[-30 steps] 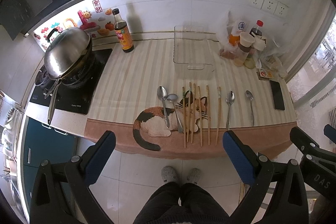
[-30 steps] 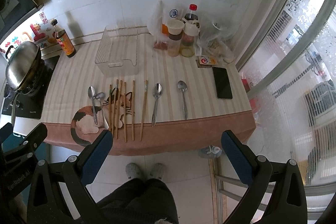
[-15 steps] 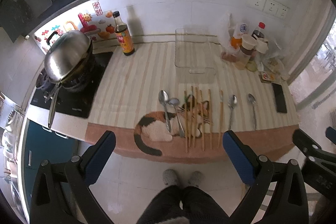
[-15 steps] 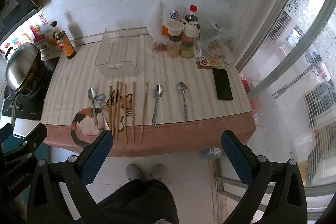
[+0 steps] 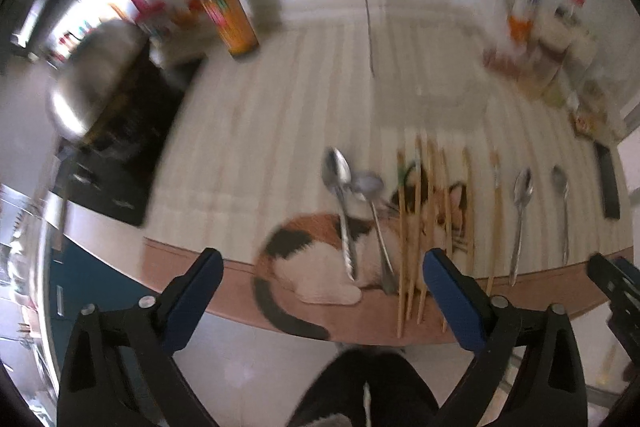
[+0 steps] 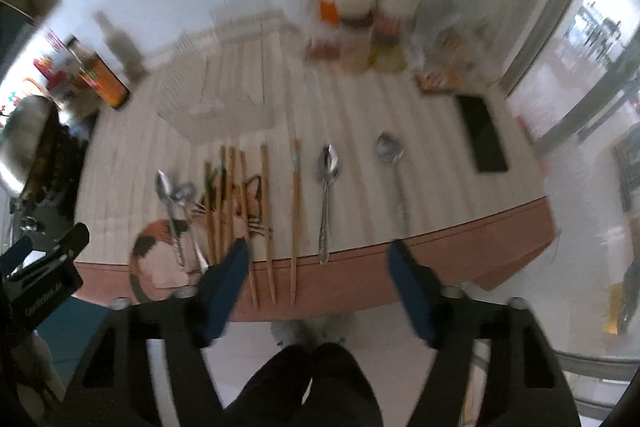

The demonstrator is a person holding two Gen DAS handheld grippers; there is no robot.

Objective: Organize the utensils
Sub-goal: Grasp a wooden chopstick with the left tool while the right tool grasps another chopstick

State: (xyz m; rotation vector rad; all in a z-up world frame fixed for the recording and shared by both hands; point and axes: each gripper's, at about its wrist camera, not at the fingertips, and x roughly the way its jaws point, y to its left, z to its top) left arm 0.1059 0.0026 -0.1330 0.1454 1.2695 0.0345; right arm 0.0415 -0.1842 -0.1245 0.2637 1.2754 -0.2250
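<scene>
Both views are blurred. On the striped counter cloth (image 5: 280, 115) near its front edge lie several wooden chopsticks (image 5: 424, 211) and several metal spoons, one pair (image 5: 344, 195) over the printed cat, two more (image 5: 522, 203) to the right. A clear plastic tray (image 5: 424, 67) stands behind them. My left gripper (image 5: 320, 283) hangs above the front edge, jaws closing slightly, nothing between them. In the right wrist view the chopsticks (image 6: 240, 195) and spoons (image 6: 328, 187) lie ahead of my right gripper (image 6: 318, 267), whose jaws are closing on nothing.
A wok (image 5: 96, 75) sits on a black hob at the left, a sauce bottle (image 5: 234, 23) behind. Jars and bottles (image 6: 372, 15) crowd the back right, a black phone (image 6: 484, 131) lies at the right. A person's dark trousers (image 6: 312, 387) stand below the counter edge.
Both grippers have dropped toward the counter, so the utensils look much larger and blurred. The right gripper's fingers have come markedly closer together; the left ones only slightly.
</scene>
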